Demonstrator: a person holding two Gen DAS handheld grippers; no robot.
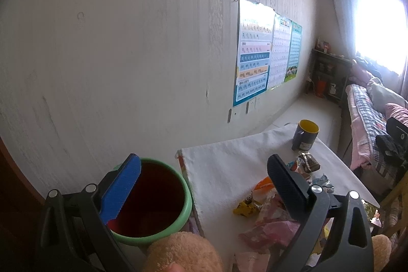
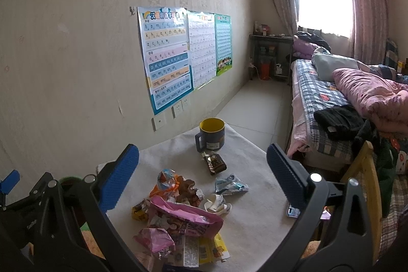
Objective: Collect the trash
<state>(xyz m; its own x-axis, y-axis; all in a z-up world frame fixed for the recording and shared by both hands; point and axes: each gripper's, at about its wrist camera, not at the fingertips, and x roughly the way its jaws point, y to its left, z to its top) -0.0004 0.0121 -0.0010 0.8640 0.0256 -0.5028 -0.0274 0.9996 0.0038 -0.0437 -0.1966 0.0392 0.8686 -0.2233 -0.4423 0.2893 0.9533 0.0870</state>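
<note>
A pile of crumpled snack wrappers (image 2: pixel 183 210) lies on the white-covered table (image 2: pixel 250 159), with a pink bag, an orange wrapper, a brown wrapper (image 2: pixel 215 163) and a pale blue one (image 2: pixel 229 185). In the left wrist view the wrappers (image 1: pixel 265 205) lie right of a green-rimmed bin (image 1: pixel 153 198) with a dark inside. My left gripper (image 1: pixel 204 193) is open and empty, its left finger over the bin's rim. My right gripper (image 2: pixel 204 177) is open and empty, held above the wrapper pile.
A dark mug with a yellow inside (image 2: pixel 211 134) stands at the table's far edge. A bed with pink bedding (image 2: pixel 357 98) is to the right. A wooden chair back (image 2: pixel 367 170) stands by the table. Posters (image 2: pixel 178 55) hang on the wall. A plush toy (image 1: pixel 183 251) sits below the bin.
</note>
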